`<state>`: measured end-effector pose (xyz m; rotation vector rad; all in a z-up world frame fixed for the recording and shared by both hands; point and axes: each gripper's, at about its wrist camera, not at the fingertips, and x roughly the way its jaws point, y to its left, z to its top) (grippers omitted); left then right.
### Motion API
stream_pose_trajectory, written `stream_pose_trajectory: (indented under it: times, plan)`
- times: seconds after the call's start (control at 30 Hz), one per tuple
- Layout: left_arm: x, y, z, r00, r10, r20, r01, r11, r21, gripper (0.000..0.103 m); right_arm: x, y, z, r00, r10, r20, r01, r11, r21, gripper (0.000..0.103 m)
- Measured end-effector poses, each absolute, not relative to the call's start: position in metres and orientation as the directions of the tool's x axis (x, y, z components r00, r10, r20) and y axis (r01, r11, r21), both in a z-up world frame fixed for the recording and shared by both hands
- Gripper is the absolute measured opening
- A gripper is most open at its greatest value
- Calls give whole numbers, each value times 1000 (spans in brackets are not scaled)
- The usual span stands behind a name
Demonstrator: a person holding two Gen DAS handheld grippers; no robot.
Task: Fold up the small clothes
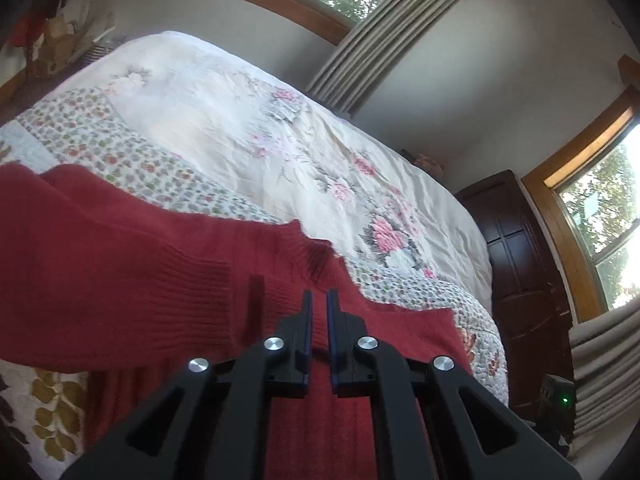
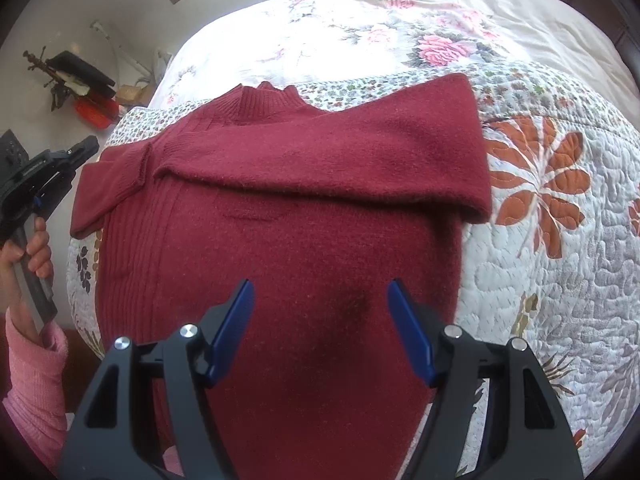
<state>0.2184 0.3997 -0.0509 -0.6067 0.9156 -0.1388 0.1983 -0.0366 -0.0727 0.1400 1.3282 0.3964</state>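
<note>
Black right claw (image 2: pixel 320 328) w/ blue pads (image 2: pixel 412 340) sat closest to lens, jaws spread wide, nothing between them, hovering over lower body of dark red knit sweater (image 2: pixel 280 240). Sweater lay flat on quilted floral bedspread (image 2: pixel 560 240) on the bed, ribbed collar (image 2: pixel 264 100) at far end from claw, hem end toward camera; long axis ran straight away from right claw. One sleeve (image 2: pixel 340 160) was folded crosswise over chest, its cuff end reaching sweater's left edge.

Left claw (image 1: pixel 319 304), seen in own cam, jaws nearly together w/ thin gap, no cloth visibly pinched; it pointed at the collar area. In right cam it hung off sweater's left side, near the shoulder, held by a hand (image 2: pixel 34 248) in pink ribbed sleeve (image 2: pixel 32 380).

Judgement: sleeves partly tucked, body fold not yet done. Right claw nearer hem, so prob. takes hem and carries it lengthwise toward collar; left nearer shoulder to steady.
</note>
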Motion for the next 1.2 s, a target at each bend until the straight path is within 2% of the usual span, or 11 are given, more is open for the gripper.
stream_pose_trajectory:
  times: [0.3, 0.4, 0.6, 0.67, 0.73, 0.87, 0.93, 1.0, 1.07, 1.1, 1.2]
  plan:
    - [196, 539, -102, 468, -100, -878, -392, 867, -307, 16, 221, 57, -73, 117, 417, -901, -355, 865, 355, 69]
    - [196, 561, -137, 439, -171, -882, -396, 844, -361, 17, 233, 99, -72, 86, 440, -894, -398, 837, 374, 69]
    - [186, 574, -130, 477, -243, -844, -394, 800, -453, 16, 274, 189, -76, 10, 482, -876, -435, 791, 430, 69]
    - [176, 578, -120, 506, -257, -824, -380, 791, -480, 21, 285, 212, -79, -21, 499, -866, -435, 776, 457, 69]
    - [166, 583, -110, 529, -239, -814, -374, 796, -477, 39, 297, 232, -89, -64, 516, -854, -415, 765, 493, 67]
    - [150, 588, -98, 544, -241, -804, -362, 797, -483, 41, 314, 258, -108, -91, 490, -867, -384, 786, 484, 63]
    - [146, 593, -95, 549, -243, -800, -367, 789, -492, 44, 318, 263, -118, -132, 525, -841, -344, 771, 536, 49]
    - [143, 597, -94, 552, -238, -799, -378, 783, -494, 45, 318, 268, -125, -172, 562, -809, -321, 744, 586, 44]
    - [143, 599, -95, 550, -245, -799, -378, 779, -499, 45, 314, 273, -121, -138, 531, -836, -373, 754, 541, 28]
    - [145, 597, -96, 549, -246, -799, -379, 778, -500, 45, 313, 272, -116, -109, 526, -843, -394, 756, 522, 9]
    - [153, 591, -96, 551, -248, -797, -379, 776, -504, 47, 313, 252, -97, -84, 626, -776, -369, 704, 607, 6]
